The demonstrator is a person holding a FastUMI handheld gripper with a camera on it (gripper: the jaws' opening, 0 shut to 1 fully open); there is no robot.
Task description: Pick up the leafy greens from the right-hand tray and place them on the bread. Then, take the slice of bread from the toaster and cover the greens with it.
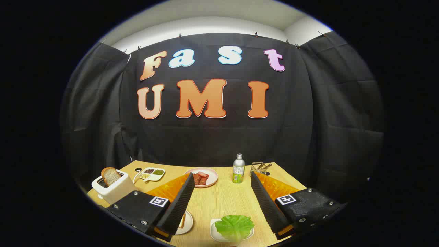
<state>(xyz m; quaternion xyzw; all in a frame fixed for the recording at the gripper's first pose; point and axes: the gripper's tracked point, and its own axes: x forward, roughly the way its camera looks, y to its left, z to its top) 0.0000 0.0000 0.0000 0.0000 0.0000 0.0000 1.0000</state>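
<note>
Nothing of the task looks done yet, as far as I can judge. The wooden table (219, 202) is laid out whole, and the gripper (223, 206) hangs above its near edge with its two fingers spread wide apart, holding nothing.

The toaster (115, 187) stands off beyond the left finger, and the slice of bread (110, 175) stands upright in its slot, so the covering step is untouched. Further back sit a plate of meat (202, 177), a divided dish (151, 173), a bottle (238, 168) and a small wire basket (259, 167).

Close in, the right-hand tray (215, 231) lies between the fingers, nearer the right one, with the leafy greens (235, 226) heaped on it. Just inside the left finger a small plate (188, 223) shows at its edge what I take to be the bread (182, 221) that waits for them, mostly hidden by that finger.

So both steps remain: greens first, then the toaster slice.
</note>
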